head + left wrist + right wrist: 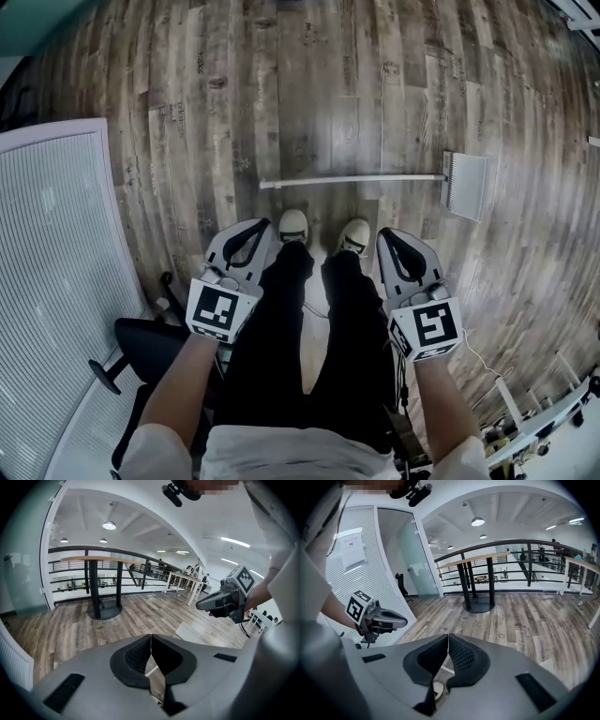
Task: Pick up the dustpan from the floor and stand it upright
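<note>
Grey ribbed plastic dustpan with a long white pole handle lies flat on the wood-plank floor, ahead of my shoes and well apart from both claws. I judge it light, stiff and slightly slippery, so I would grasp the handle near the pan. Left gripper and right gripper: jaws closed together, holding nothing.

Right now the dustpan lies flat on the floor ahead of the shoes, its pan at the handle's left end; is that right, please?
Not quite: the head view shows the pan at the right end of the handle; the dustpan does lie flat on the floor ahead of the shoes.
</note>
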{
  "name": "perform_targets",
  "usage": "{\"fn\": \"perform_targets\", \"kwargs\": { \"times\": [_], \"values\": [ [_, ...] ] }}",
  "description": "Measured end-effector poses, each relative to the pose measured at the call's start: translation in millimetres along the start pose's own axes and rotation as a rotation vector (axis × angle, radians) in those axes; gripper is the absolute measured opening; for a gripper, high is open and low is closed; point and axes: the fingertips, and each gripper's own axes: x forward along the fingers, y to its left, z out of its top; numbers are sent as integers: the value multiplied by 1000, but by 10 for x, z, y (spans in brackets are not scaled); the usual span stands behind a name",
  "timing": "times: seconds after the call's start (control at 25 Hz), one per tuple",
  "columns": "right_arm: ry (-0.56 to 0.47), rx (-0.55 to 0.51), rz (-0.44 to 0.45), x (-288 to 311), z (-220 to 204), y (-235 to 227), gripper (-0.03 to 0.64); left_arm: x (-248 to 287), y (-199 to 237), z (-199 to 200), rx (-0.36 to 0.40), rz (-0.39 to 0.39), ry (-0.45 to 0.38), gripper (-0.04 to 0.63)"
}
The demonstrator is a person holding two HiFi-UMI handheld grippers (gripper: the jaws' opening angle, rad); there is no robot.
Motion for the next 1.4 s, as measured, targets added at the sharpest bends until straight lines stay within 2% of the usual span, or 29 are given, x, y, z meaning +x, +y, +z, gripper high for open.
{"fn": "perform_targets", "kwargs": {
  "times": [0.32, 0.44, 0.56, 0.64, 0.84, 1.0, 1.12, 1.24, 1.4],
  "values": [
    [6, -15, 31, 611, -537, -184, 27, 640, 407, -1028, 0, 17, 64, 25],
    [22, -34, 54, 777, -678, -203, 28, 877, 580, -1627, -7, 0, 152, 26],
    [23, -51, 77, 940, -754, -223, 28, 1067, 755, -2177, 22, -23, 253, 30],
    [21, -55, 91, 1048, -797, -246, 28, 1190, 878, -2470, 52, -35, 305, 83],
    [7, -71, 141, 1314, -909, -254, 28, 1517, 1105, -3100, 156, -90, 405, 142],
    [-18, -83, 184, 1524, -969, -276, 28, 1805, 1330, -3550, 201, -102, 479, 167],
    [-33, -89, 204, 1718, -1037, -308, 28, 1967, 1392, -3891, 250, -150, 531, 200],
    [-43, -95, 216, 1907, -1093, -350, 28, 2087, 1426, -4190, 336, -200, 577, 209],
    [-38, -96, 219, 2079, -1171, -438, 28, 2258, 1515, -4509, 476, -228, 625, 209]
  ]
}}
